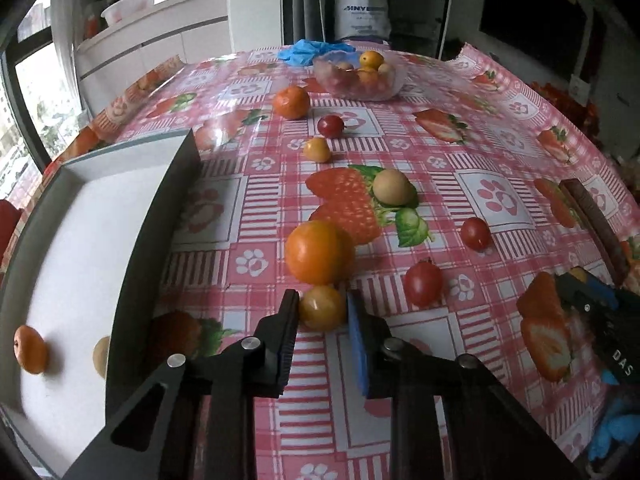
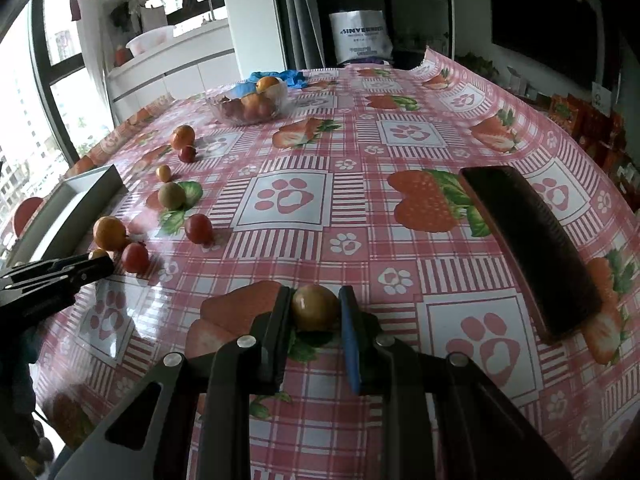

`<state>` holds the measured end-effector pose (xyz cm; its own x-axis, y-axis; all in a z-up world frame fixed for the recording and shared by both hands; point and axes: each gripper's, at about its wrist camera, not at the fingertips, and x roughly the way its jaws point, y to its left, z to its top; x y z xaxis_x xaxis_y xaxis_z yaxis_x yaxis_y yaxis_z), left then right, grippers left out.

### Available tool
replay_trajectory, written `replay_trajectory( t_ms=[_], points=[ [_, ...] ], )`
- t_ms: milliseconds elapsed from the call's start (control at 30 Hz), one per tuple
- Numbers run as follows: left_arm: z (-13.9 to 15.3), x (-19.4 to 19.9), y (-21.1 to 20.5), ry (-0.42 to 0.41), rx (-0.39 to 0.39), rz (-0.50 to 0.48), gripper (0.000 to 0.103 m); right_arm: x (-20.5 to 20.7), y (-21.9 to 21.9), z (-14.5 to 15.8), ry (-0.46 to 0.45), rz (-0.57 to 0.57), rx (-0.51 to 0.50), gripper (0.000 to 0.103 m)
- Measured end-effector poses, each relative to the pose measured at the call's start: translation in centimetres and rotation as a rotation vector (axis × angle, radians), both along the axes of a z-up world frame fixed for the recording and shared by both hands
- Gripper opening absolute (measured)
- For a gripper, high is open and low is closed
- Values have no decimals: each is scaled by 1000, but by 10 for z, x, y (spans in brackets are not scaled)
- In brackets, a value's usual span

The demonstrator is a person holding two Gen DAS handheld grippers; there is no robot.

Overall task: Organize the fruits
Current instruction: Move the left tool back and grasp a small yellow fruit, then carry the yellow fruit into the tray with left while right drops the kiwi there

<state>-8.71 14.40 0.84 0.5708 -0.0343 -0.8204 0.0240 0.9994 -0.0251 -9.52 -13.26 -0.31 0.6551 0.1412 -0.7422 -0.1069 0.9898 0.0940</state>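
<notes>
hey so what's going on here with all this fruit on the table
A person is sorting fruit with two handheld grippers. The left gripper brackets a small yellow-orange fruit on the tablecloth, beside the white tray, which already holds an orange fruit and a pale one. The right gripper has a brownish-yellow fruit between its fingers, near a dark tray. More fruit lies loose, and a glass bowl at the far end holds some.

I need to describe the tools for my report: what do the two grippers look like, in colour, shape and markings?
Both the left gripper and the right gripper are black, with angular linkage arms and silver round pivot pins. Each has one black ribbed pad and one blue pad. White letters "DAS" mark the right gripper's body.
</notes>
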Motion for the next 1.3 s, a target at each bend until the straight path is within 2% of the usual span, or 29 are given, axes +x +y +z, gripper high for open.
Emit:
replay_trajectory(
  t_ms=[233, 267, 300, 367, 467, 567, 633, 700, 733, 800, 900, 1300],
  points=[
    [-1, -3, 0, -12, 5, 6, 26, -1, 1, 0, 1, -1, -14, 26],
    [-2, -3, 0, -17, 13, 9, 26, -1, 0, 0, 1, -2, -11, 30],
    [-2, -2, -1, -21, 21, 7, 26, -1, 0, 1, 1, 0, -7, 43],
    [-1, 0, -3, -23, 31, 1, 27, -2, -2, 2, 1, -4, 10, 61],
    [-1, 2, -2, -25, 25, -2, 27, -4, -2, 2, -4, -14, 0, 61],
    [-2, 3, -3, -34, 29, 1, 27, -2, 5, -1, 7, -8, -46, 61],
    [-2, 3, -5, -38, 33, 1, 27, -2, 9, -1, 5, 0, -65, 54],
    [-2, 3, -5, -36, 28, 2, 27, -2, 13, 0, 5, 23, -65, 27],
    [-2, 3, -5, -34, 25, 0, 26, -3, 15, 1, 7, 36, -59, 24],
    [-1, 3, -3, -29, 10, -3, 24, -5, 18, 3, 1, 38, -65, 25],
    [3, -1, 4, -32, -26, 1, 24, -10, 14, 8, -6, 39, -8, 25],
    [30, -24, 19, -85, -47, 5, 24, -22, 22, 26, -10, 63, 24, 25]
  ],
)
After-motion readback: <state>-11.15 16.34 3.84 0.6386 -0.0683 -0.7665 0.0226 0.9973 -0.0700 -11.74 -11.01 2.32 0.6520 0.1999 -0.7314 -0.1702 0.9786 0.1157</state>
